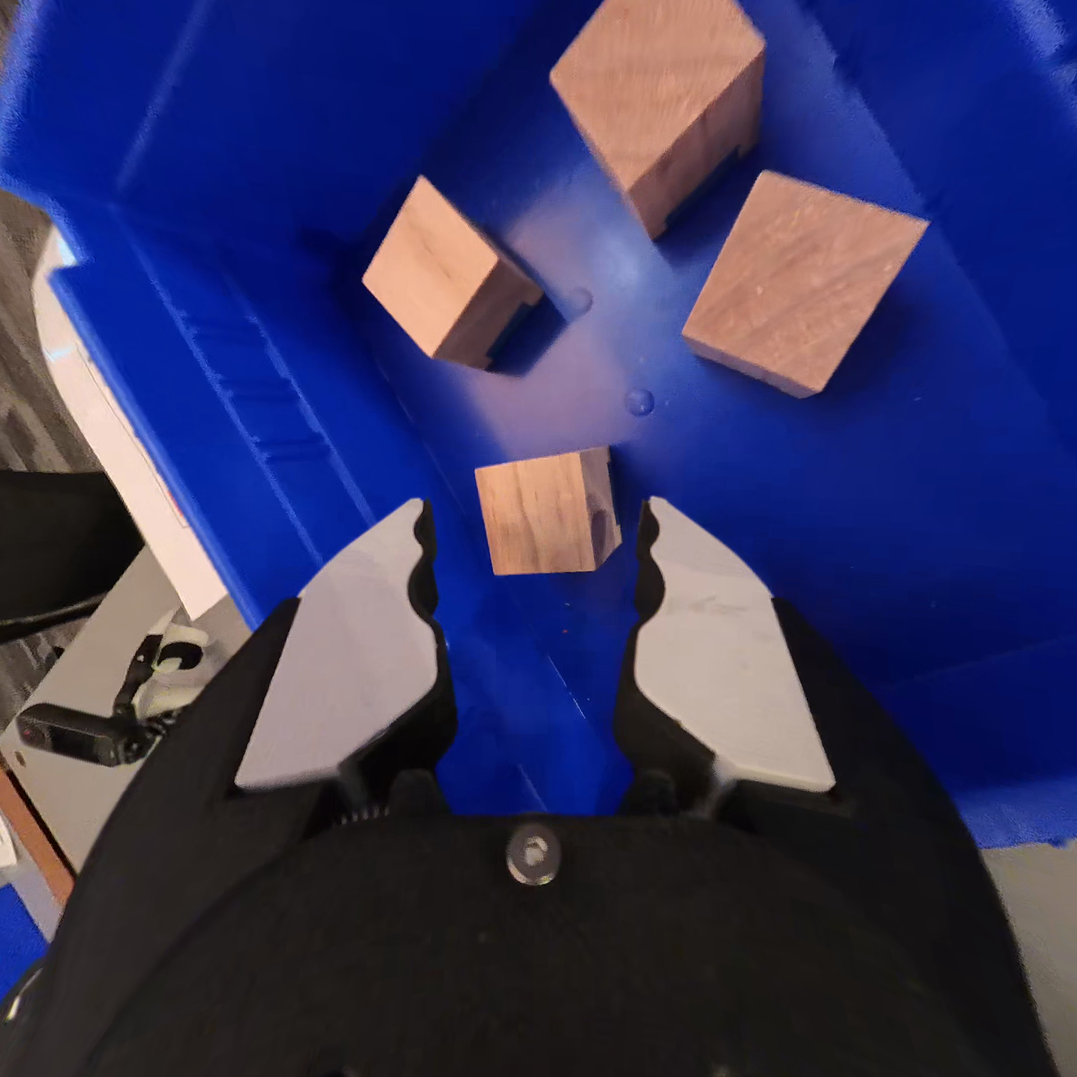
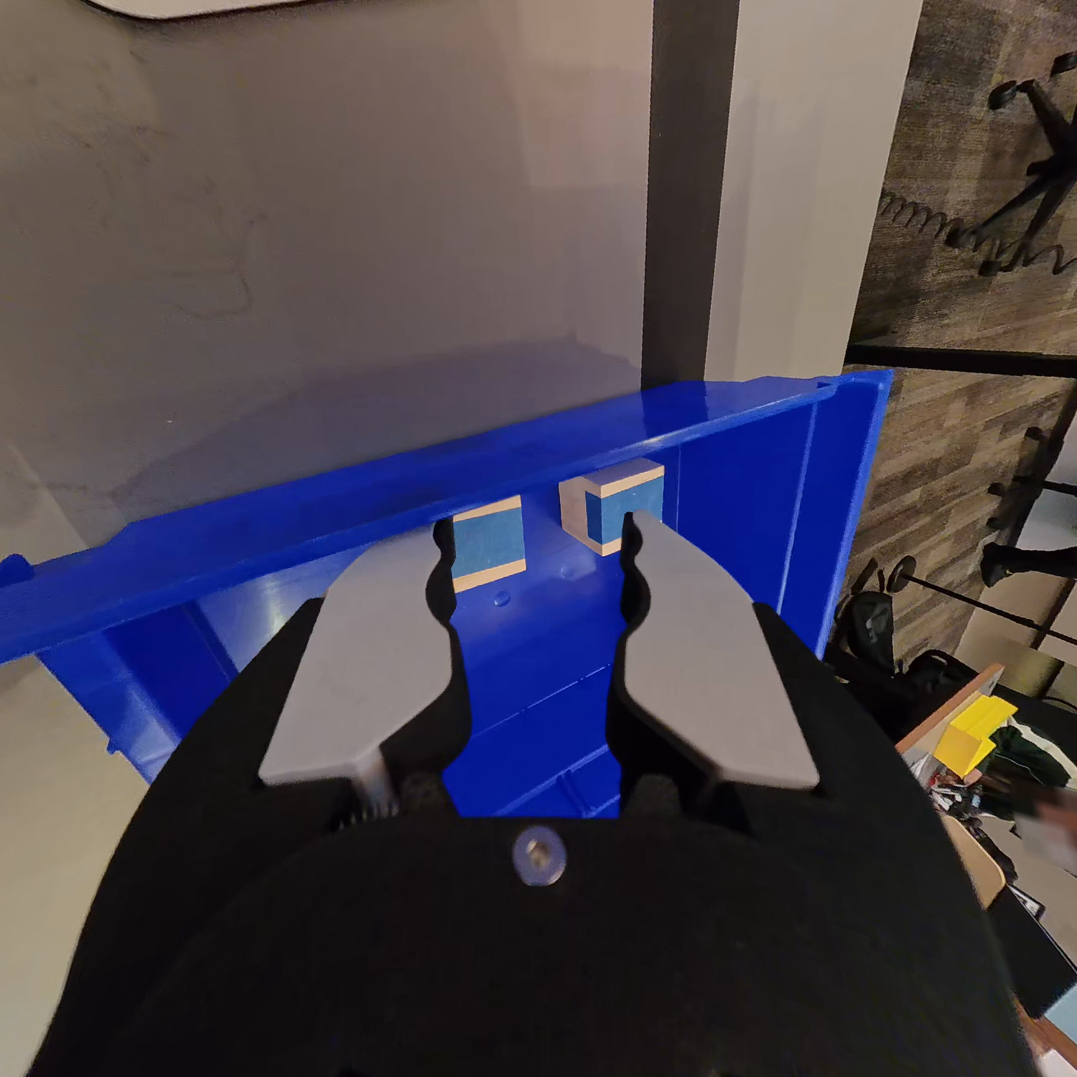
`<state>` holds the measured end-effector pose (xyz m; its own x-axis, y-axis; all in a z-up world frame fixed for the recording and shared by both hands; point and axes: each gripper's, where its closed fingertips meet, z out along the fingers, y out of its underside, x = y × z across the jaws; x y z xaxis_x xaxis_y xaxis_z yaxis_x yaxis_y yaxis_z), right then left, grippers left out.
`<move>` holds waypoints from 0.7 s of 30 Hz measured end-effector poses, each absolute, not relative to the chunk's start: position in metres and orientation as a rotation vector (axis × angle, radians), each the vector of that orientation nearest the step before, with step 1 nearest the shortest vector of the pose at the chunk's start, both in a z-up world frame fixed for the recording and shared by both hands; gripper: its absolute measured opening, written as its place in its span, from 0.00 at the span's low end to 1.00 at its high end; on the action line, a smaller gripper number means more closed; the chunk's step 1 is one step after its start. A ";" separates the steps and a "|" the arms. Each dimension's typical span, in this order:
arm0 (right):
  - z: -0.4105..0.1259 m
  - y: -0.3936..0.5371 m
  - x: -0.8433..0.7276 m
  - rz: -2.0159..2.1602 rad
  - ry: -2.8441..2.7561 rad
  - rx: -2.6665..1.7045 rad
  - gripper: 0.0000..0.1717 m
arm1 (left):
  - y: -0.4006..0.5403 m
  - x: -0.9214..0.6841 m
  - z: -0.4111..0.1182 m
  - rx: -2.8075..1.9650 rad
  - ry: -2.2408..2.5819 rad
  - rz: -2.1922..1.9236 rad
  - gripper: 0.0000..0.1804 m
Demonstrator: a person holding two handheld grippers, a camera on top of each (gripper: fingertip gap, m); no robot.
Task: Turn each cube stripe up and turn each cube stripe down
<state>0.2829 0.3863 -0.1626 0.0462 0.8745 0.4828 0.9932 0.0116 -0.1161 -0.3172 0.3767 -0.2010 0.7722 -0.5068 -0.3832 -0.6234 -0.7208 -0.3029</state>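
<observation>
Four wooden cubes sit on the floor of a glossy blue plastic bin (image 1: 816,524), whose moulded walls carry ribs and whose floor has small round dimples. Each cube shows bare, straight-grained wood on top: the nearest cube (image 1: 542,513) is the smallest in view, with a dark knot on its right side; the left cube (image 1: 437,274) and the far cube (image 1: 658,99) show a notch-like blue band low on one side; the right cube (image 1: 798,280) shows plain wood only. From the right wrist view, two cubes show matte blue stripes framed by pale wood edges: one striped cube (image 2: 489,542) faces the camera flat, the other striped cube (image 2: 618,501) sits corner-on, its stripe wrapping round. The left tool (image 1: 533,524) stands wide open, its grey fingers with black wavy pads flanking the nearest cube with clear gaps on both sides. The right tool (image 2: 533,542) is also open, holding nothing, over the bin, which rests on a pale grey desk (image 2: 291,233)
</observation>
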 end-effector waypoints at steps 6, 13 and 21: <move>-0.156 0.387 0.282 -0.392 -1.857 -1.898 0.32 | 0.378 -0.324 -0.222 -2.600 0.880 0.481 0.26; -0.118 0.399 0.293 -0.533 -1.690 -1.867 0.32 | 0.385 -0.315 -0.173 -2.427 0.816 0.400 0.25; 0.022 0.366 0.227 -0.611 -1.358 -1.319 0.33 | 0.345 -0.232 -0.011 -1.812 0.750 -0.245 0.25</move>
<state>0.2271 0.3656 0.0223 0.2120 0.3560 0.9101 0.9172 0.2491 -0.3110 -0.2323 0.3450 -0.0107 0.7775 -0.5995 -0.1899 -0.3713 -0.1938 -0.9081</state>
